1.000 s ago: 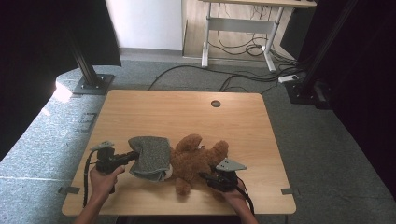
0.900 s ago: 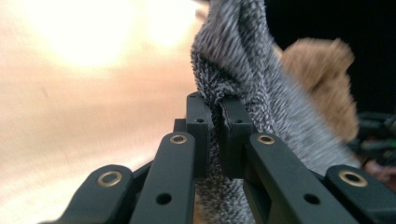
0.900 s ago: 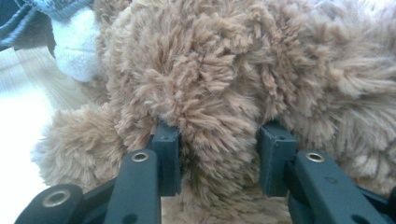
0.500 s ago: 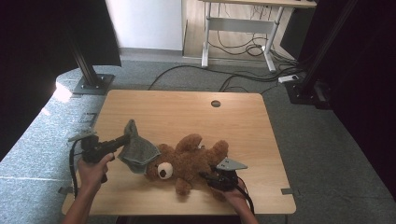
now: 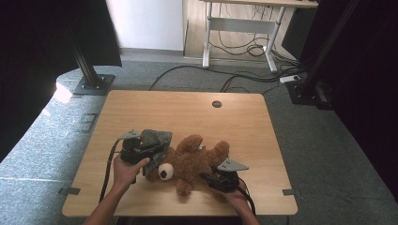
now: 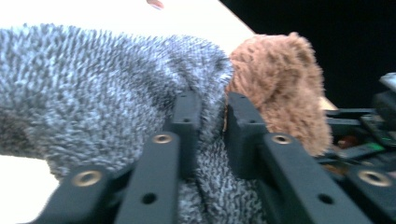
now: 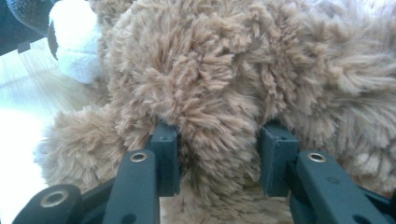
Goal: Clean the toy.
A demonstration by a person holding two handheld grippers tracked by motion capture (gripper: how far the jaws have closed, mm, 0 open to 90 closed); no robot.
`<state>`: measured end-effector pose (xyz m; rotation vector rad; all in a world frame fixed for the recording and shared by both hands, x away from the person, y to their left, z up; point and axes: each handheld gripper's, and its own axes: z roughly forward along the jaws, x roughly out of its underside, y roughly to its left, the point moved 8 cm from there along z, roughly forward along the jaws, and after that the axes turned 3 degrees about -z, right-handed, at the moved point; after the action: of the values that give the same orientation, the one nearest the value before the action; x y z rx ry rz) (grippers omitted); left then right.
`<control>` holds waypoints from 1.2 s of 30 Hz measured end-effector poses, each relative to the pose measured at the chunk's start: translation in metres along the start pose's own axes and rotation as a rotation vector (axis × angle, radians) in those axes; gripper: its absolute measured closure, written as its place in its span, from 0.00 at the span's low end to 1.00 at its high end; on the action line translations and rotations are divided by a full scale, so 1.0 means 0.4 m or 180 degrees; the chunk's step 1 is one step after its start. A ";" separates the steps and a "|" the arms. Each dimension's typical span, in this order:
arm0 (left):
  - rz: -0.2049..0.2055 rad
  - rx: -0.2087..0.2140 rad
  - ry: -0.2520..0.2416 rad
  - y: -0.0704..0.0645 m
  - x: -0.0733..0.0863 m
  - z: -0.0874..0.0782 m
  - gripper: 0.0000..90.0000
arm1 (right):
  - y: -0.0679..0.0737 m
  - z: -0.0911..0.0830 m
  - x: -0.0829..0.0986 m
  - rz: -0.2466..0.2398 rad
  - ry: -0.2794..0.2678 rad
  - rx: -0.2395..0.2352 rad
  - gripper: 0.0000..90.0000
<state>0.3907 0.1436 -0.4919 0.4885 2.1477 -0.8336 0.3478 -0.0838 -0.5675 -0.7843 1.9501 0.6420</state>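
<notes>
Nearest you, your right gripper (image 5: 212,178) has its jaws clamped around a thick tuft of the brown teddy bear (image 5: 195,161), which lies on its back near the front middle of the table (image 5: 187,110). A little farther and to the left, your left gripper (image 5: 151,152) pinches a fold of the grey knitted hat (image 6: 93,93), right against the bear's head

In the high view, the grey knitted cloth (image 5: 155,139) and the left gripper (image 5: 151,152) hide the top of the brown plush teddy bear's (image 5: 197,161) head. The left gripper view is blurred, and its edges cut the cloth (image 6: 93,93) off.
</notes>
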 end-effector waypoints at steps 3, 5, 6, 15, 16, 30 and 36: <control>0.0123 -0.0242 0.0119 -0.001 0.003 0.014 0.60 | 0.000 0.001 -0.001 0.0010 -0.0008 -0.0013 0.64; 0.0308 -0.0463 0.0256 0.000 0.008 0.022 0.50 | 0.000 0.001 -0.002 0.0007 -0.0013 -0.0011 0.64; 0.0373 -0.0561 0.0295 0.001 0.009 0.025 0.48 | 0.001 0.001 -0.001 0.0003 -0.0011 -0.0012 0.64; 0.0332 -0.0581 0.0365 0.039 0.018 0.013 0.73 | 0.003 0.000 -0.002 -0.0006 -0.0019 -0.0016 0.64; 0.0314 -0.0556 0.0349 0.043 0.019 0.009 0.76 | 0.003 0.000 -0.002 -0.0009 -0.0019 -0.0016 0.64; 0.0132 -0.0062 -0.0201 -0.004 -0.066 -0.055 0.86 | 0.000 -0.001 0.001 0.0034 -0.0024 -0.0029 0.64; 0.0251 0.0106 0.0106 -0.105 -0.067 0.049 0.86 | -0.001 -0.001 0.001 0.0037 -0.0031 -0.0028 0.64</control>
<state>0.3938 0.0980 -0.4642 0.6039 2.1333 -0.8237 0.3477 -0.0843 -0.5679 -0.7743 1.9455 0.6605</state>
